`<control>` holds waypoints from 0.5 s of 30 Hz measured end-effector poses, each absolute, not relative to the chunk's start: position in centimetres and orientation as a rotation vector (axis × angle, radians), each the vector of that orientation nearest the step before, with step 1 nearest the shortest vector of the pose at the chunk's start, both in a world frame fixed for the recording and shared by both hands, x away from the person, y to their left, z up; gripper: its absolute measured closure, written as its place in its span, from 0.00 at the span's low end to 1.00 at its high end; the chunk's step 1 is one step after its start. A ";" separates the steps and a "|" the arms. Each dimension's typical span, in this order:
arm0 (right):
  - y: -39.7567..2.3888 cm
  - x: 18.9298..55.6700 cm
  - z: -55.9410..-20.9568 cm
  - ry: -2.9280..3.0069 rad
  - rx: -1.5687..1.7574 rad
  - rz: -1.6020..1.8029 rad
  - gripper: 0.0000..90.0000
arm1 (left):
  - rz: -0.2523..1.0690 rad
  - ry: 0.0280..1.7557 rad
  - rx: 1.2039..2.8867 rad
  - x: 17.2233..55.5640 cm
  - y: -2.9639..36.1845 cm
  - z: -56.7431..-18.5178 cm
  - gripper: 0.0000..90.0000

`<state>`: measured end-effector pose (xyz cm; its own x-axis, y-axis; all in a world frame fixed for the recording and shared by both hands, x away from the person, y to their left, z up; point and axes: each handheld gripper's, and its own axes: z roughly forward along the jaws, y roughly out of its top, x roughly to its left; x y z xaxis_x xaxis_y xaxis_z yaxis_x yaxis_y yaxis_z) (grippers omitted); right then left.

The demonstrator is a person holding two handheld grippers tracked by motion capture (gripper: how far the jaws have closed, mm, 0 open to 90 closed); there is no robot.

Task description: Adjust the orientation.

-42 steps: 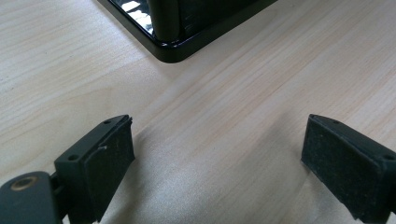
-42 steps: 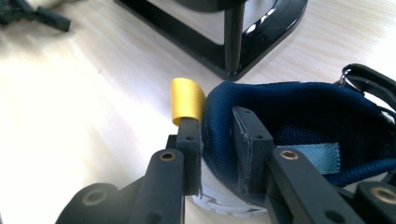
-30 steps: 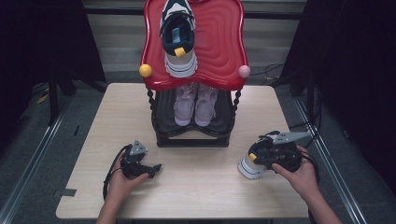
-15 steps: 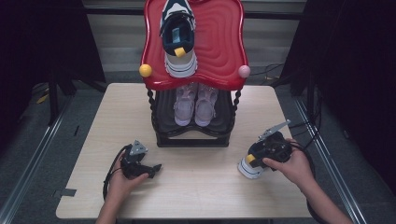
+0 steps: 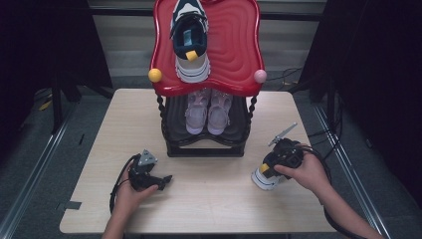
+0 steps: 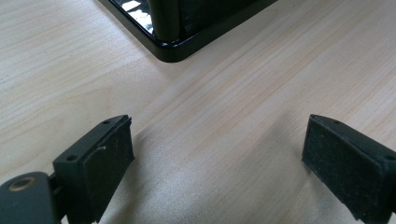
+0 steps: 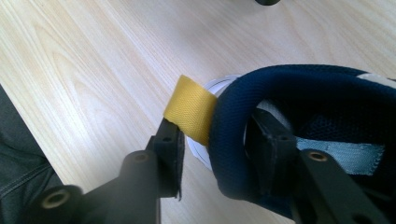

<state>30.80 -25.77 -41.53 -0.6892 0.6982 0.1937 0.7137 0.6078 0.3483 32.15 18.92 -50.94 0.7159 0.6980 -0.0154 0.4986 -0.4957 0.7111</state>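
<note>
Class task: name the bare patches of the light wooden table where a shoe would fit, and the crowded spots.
Free: light wooden table between left gripper and navy shoe with yellow heel tab; also both back corners beside the black-and-red shoe rack. Crowded: the rack's shelves.

A fixed high camera is looking forward and down over the pale wooden table [image 5: 209, 199]. Two gripper cameras are peering close along their jaws, the left facing the glossy black shelf base [image 6: 173, 46], apparently also seen from above [image 5: 204, 149].
</note>
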 end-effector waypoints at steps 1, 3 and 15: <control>-25.8 30.7 -41.5 -2.789 -1.216 -0.633 0.66 | 0.357 0.904 2.201 32.1 18.9 -50.9 0.09; -25.9 30.5 -41.5 -2.809 -1.223 -0.645 0.73 | 0.357 0.903 2.201 32.1 18.9 -50.9 0.09; -27.0 29.6 -41.4 -2.800 -1.161 -0.674 0.75 | 0.358 0.903 2.202 32.2 18.9 -50.9 0.09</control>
